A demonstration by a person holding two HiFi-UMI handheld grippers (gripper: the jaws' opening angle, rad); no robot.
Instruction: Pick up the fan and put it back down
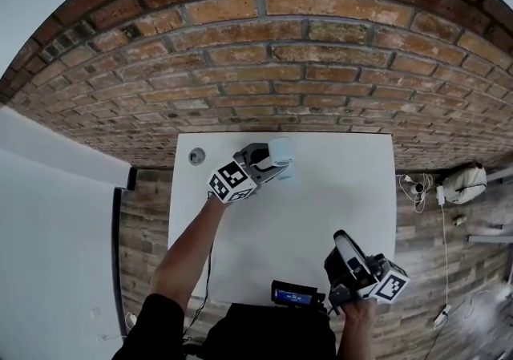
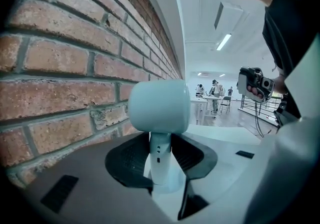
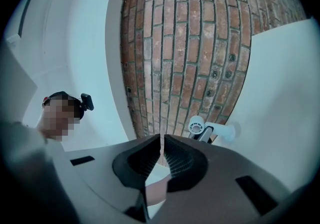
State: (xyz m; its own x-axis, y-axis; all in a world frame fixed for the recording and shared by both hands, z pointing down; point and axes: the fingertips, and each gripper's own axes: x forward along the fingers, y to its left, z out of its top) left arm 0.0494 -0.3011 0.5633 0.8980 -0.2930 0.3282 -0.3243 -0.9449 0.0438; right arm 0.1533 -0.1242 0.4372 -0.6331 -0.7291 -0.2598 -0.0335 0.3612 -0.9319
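Observation:
A small white fan (image 1: 281,150) with a rounded head stands at the back of the white table (image 1: 345,190), close to the brick wall. My left gripper (image 1: 275,166) is shut on it. In the left gripper view the dark pads clamp the fan's thin stem (image 2: 160,158) just below the head (image 2: 160,106). I cannot tell whether its base touches the table. My right gripper (image 1: 340,240) hovers at the table's front right, shut with nothing in it; its pads (image 3: 175,160) meet. From there the fan (image 3: 197,125) shows far off.
The brick wall (image 1: 264,54) runs right behind the table. A round grey grommet (image 1: 197,156) sits in the table's back left corner. A dark device (image 1: 292,296) hangs at the front edge. A white bag (image 1: 465,182) and cables (image 1: 417,188) lie on the floor at right.

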